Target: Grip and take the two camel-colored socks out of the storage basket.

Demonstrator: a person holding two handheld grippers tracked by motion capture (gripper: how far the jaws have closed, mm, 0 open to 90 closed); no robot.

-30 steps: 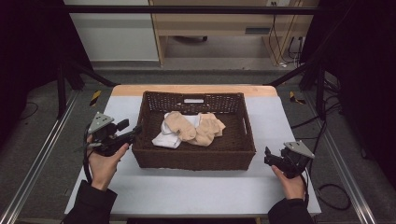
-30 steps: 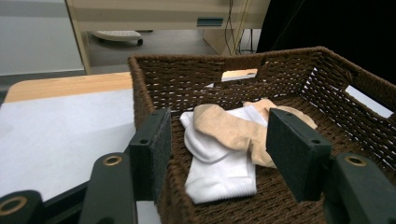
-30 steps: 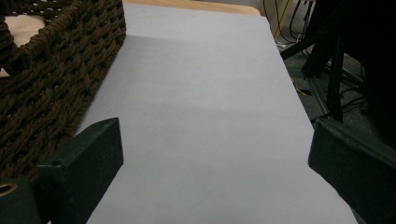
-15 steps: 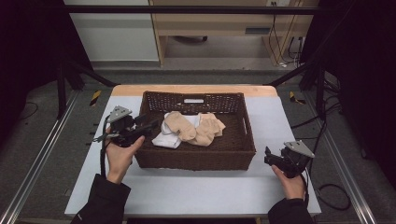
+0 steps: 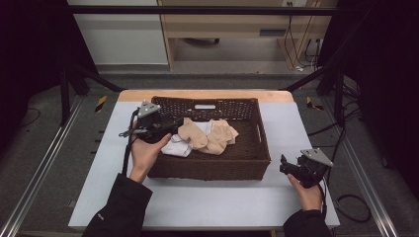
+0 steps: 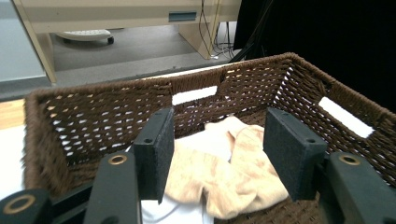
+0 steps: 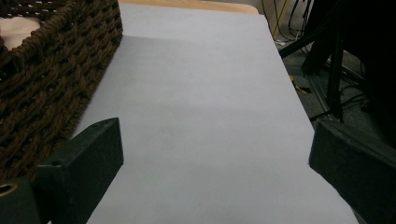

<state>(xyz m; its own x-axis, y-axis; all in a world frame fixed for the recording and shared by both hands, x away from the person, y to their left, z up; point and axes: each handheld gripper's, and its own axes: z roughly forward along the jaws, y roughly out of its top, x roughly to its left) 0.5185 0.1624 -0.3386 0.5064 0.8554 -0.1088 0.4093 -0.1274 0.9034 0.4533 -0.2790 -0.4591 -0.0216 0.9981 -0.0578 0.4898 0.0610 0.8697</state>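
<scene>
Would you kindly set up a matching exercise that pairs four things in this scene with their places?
Things:
1. basket
2. beige socks
3. left gripper
4. right gripper

Places:
A. inside the basket
B. on the white mat, right of the basket
C. over the basket's left end
D. middle of the table

Pairs: 1-D, 2-A, 3-C, 4-B

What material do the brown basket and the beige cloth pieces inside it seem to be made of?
The dark brown woven basket looks like twisted cord or wicker with a matte finish: braided strands show, with light passing through the gaps. The beige soft cloth pieces seem to be knitted fabric, perhaps socks: they are limp and folded, with a fine texture.
</scene>
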